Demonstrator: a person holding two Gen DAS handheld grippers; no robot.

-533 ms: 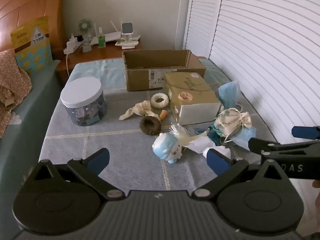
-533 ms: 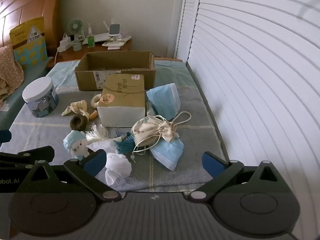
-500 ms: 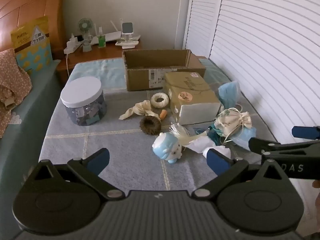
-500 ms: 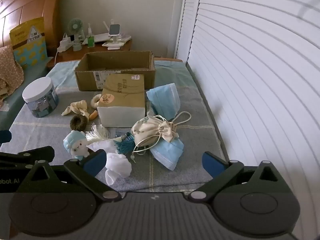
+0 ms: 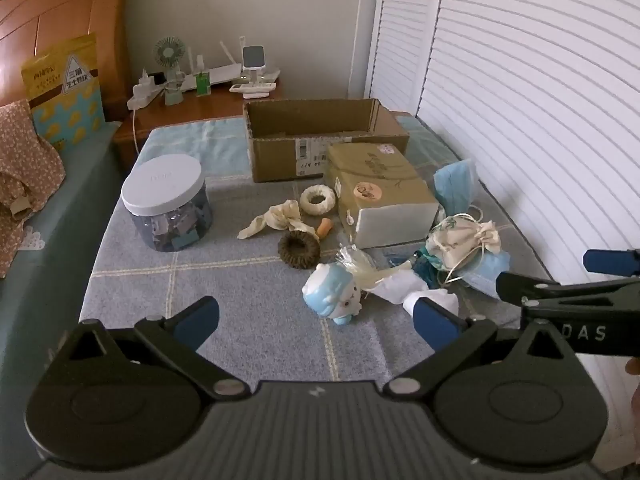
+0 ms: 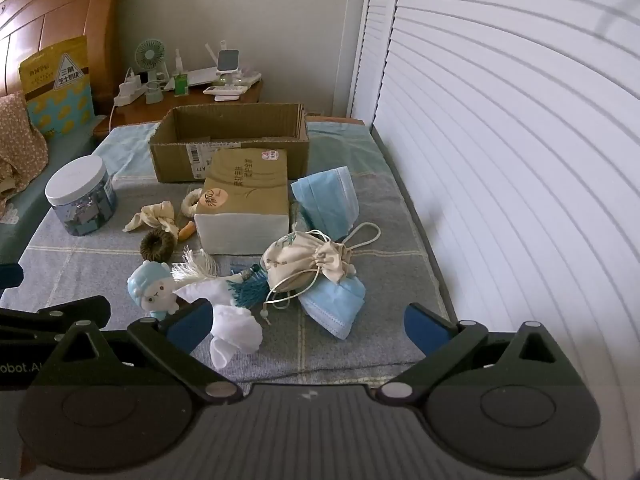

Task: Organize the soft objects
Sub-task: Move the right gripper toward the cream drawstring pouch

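Soft items lie scattered on the grey cloth: a blue sheep plush (image 5: 334,295) (image 6: 154,289), a white sock (image 6: 234,330), a cream drawstring pouch (image 6: 306,258) (image 5: 460,238), two blue face masks (image 6: 326,200) (image 6: 334,300), a teal tassel (image 6: 250,288), a brown scrunchie (image 5: 299,249) (image 6: 157,245), a cream scrunchie (image 5: 318,201) and a cream bow (image 5: 276,220). An open cardboard box (image 5: 320,136) (image 6: 230,142) stands behind. My left gripper (image 5: 316,320) is open and empty before the plush. My right gripper (image 6: 306,324) is open and empty before the sock and mask.
A tissue pack (image 5: 380,192) (image 6: 244,204) lies in front of the box. A white-lidded jar (image 5: 168,204) (image 6: 82,196) stands left. A small orange piece (image 5: 325,227) lies by the scrunchies. White louvred doors (image 6: 500,160) run along the right. A nightstand (image 5: 200,96) holds gadgets behind.
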